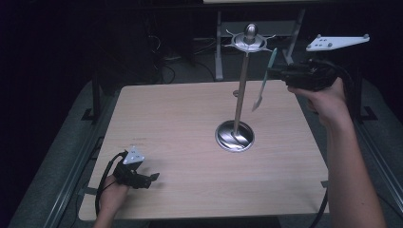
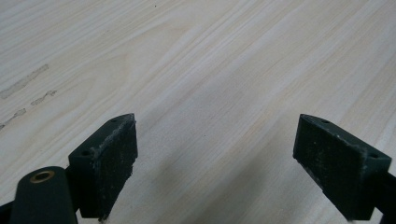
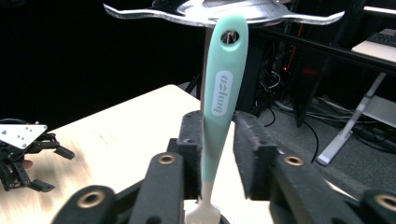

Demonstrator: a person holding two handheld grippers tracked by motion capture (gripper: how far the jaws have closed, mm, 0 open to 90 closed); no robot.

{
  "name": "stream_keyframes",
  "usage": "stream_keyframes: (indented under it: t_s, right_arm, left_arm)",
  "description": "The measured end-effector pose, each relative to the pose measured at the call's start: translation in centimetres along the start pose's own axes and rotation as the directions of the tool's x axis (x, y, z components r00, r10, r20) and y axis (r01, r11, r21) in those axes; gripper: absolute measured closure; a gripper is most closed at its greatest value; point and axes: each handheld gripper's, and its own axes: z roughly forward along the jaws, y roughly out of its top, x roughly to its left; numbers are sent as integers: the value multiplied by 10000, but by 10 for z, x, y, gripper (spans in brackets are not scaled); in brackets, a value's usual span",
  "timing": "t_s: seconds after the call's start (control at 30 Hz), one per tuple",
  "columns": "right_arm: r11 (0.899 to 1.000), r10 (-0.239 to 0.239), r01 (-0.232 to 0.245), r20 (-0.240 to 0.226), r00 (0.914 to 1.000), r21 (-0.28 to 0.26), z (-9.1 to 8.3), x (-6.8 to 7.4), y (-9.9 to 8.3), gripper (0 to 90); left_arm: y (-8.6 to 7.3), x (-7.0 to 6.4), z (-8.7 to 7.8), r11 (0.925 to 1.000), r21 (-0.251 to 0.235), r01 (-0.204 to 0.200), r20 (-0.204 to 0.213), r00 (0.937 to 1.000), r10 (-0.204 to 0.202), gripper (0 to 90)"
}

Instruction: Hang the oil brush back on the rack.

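A metal utensil stand (image 1: 242, 80) rises from a round base (image 1: 234, 136) at the table's middle right, with hook arms at its top (image 1: 250, 42). My right gripper (image 1: 274, 72) is raised beside that top and shut on a mint-green basting brush (image 1: 266, 80), handle up, bristles down. In the right gripper view the brush handle (image 3: 220, 102) stands between the jaws, its hanging hole (image 3: 229, 36) just under a hook arm (image 3: 140, 13). My left gripper (image 1: 153, 179) rests low at the table's front left, open, with nothing between its pads (image 2: 109, 163).
The wooden table (image 1: 180, 123) sits over a dark floor with metal frame legs (image 1: 218, 47) and cables behind it. The left gripper (image 3: 23, 154) appears far off in the right gripper view.
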Motion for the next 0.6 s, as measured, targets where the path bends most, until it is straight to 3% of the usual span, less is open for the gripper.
stream_keyframes:
  t_s: [0.43, 0.6]
  right_arm:
    - [10000, 99, -99, 320, 9994, -12, -8, 4, -12, 480]
    - [9995, 161, -173, 468, 9988, 257, -12, 5, -30, 381]
  left_arm:
    - [0, -1, 2, 10000, 82, 46, 69, 10000, -47, 134]
    - [2, -1, 3, 9999, 123, 60, 70, 10000, -61, 134]
